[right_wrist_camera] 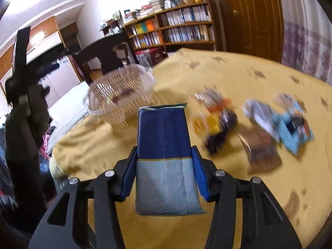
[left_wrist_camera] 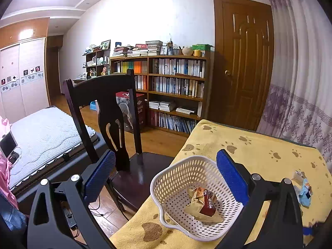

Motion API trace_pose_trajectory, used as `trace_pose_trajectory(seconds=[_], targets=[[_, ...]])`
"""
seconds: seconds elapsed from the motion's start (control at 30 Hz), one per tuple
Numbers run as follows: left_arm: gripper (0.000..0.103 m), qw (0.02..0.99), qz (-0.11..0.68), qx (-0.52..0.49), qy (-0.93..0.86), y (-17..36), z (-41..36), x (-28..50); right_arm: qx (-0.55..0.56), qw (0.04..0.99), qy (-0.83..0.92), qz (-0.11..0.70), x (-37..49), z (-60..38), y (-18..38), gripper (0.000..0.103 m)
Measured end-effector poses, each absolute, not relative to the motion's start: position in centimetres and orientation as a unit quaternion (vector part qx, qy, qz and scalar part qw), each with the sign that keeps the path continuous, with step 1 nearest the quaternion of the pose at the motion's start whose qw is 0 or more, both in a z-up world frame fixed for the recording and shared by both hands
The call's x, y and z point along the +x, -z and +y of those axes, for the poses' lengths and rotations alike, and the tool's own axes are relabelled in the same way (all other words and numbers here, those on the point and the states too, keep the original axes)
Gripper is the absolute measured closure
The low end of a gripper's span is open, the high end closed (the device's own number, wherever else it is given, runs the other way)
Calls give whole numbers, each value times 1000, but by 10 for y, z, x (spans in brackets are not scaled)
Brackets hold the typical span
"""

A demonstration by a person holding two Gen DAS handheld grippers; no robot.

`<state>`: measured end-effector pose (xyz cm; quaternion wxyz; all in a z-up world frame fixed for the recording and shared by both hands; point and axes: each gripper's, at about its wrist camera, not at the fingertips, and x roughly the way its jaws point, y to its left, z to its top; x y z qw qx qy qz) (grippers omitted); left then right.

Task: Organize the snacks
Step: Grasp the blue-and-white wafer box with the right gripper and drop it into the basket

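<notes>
A white perforated basket (left_wrist_camera: 166, 178) stands on the yellow paw-print cloth (left_wrist_camera: 259, 151) at the table's left edge. Inside it lie a tan packet and a dark red snack packet (left_wrist_camera: 207, 204). My left gripper (left_wrist_camera: 166, 170) hovers above the basket, open, nothing between its blue pads. In the right wrist view my right gripper (right_wrist_camera: 164, 161) is shut on a blue and grey snack pack (right_wrist_camera: 164, 145), held above the cloth. The basket (right_wrist_camera: 122, 91) lies ahead and left of it. Several loose snack packets (right_wrist_camera: 255, 124) are scattered to the right, blurred.
A dark wooden chair (left_wrist_camera: 116, 114) stands against the table's left edge beside the basket. Beyond it are a bed (left_wrist_camera: 41, 132), a bookshelf (left_wrist_camera: 172, 91) and a door (left_wrist_camera: 242, 62). A curtain (left_wrist_camera: 300, 83) hangs at the right. Crumpled wrappers (left_wrist_camera: 303, 188) lie on the cloth's right side.
</notes>
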<state>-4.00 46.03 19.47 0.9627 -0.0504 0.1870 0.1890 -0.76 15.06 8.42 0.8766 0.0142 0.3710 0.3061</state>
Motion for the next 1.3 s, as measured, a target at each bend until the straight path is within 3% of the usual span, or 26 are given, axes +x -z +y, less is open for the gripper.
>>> trace_pose_trajectory(seconds=[0.27,0.73,1.3], targets=[[3,965,167,-65,-190,-206,472,-53,42,863,-340,372,43,228,-117,53],[3,963,157,-101,-192,-213,491,-61,76,823,-372,423,88,342,-104,50],[3,967,166,-80,-175,-210,475,-56,37,854,-355,379,51,302,-97,50]])
